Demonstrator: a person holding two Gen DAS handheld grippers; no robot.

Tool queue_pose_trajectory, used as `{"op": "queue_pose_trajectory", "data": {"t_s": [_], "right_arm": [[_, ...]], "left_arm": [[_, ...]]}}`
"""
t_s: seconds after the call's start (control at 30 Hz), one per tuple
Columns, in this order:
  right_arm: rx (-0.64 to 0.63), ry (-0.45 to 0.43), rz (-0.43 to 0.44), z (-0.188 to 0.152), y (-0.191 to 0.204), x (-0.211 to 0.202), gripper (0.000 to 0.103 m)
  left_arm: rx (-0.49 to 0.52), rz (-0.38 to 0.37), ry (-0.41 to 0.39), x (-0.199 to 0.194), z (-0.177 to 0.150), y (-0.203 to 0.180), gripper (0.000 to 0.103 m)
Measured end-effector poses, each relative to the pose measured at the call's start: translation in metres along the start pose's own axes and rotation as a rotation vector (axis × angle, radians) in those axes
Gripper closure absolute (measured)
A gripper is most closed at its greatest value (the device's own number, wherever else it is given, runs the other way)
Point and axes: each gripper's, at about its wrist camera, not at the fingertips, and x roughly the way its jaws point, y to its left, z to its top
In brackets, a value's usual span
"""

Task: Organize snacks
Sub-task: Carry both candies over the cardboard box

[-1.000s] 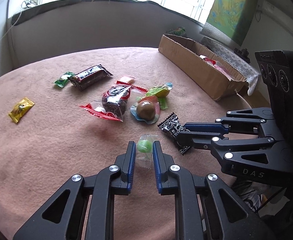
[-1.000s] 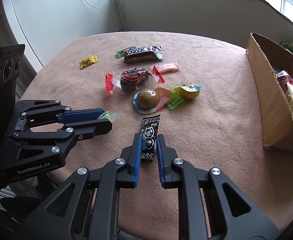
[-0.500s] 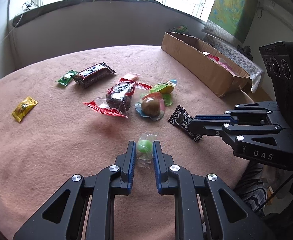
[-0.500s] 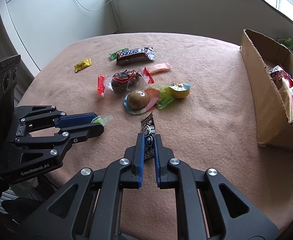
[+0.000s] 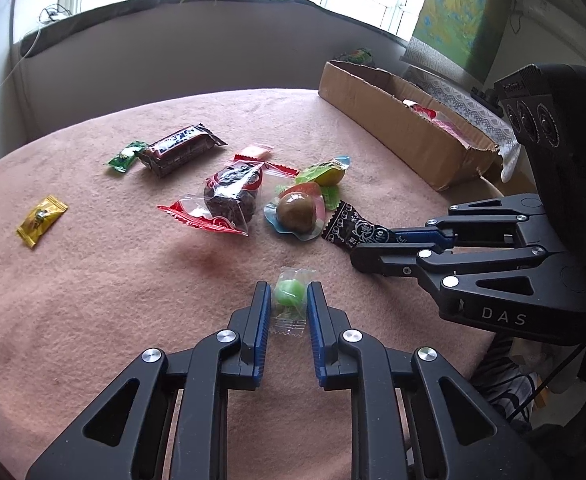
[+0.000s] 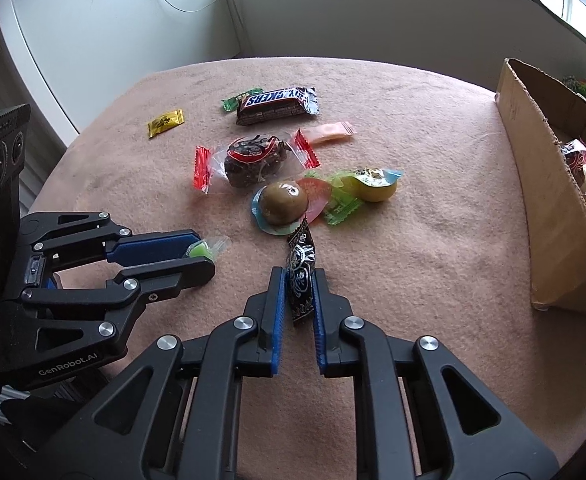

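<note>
The green candy (image 5: 290, 292) in its clear wrapper sits pinched between the blue pads of the left gripper (image 5: 289, 300), near the front edge of the pink cloth (image 5: 93, 300), and the black sachet (image 6: 302, 276) is clamped on edge in the right gripper (image 6: 298, 292), its top end close to the brown jelly cup (image 6: 285, 200). Both pairs of jaws stand narrow, each closed on its snack. The likeliest trouble is slippage: the clear wrapper is slick and the pads appear to bear on the round sweet only across a small patch, so a quick swing could squeeze it out forwards. The sachet is thin and floppy and is gripped low, so its free end could droop, or catch the jelly cup and drag it. A further risk lies in the two grippers' closeness; they hang side by side, and carrying both loads toward the cardboard box (image 6: 541, 200) at the right could make them knock together. The box wall looks tall from here, so a low carry might strike its torn rim. Both grippers point steeply down at the cloth, fingers forward, the left one at the left of the right one's view. The rest of the snacks, including the chocolate bar (image 6: 277, 106) and the yellow sweet (image 6: 165, 122), lie farther back.
</note>
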Motion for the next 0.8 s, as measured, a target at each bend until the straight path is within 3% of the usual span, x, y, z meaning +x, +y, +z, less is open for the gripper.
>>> {"op": "queue_pose_trajectory", "data": {"t_s": [0.27, 0.53, 0.8], "right_arm": [[0.032, -0.057, 0.001, 0.000, -0.006, -0.021, 0.093], [0.087, -0.162, -0.016, 0.003, -0.028, -0.062, 0.093], [0.176, -0.254, -0.108, 0.001, -0.075, -0.103, 0.093]], "left_arm": [[-0.068, -0.004, -0.039, -0.014, 0.004, 0.008, 0.087], [-0.071, -0.031, -0.098, -0.026, 0.028, 0.001, 0.087], [-0.055, -0.100, -0.151, -0.019, 0.063, -0.030, 0.087]]}}
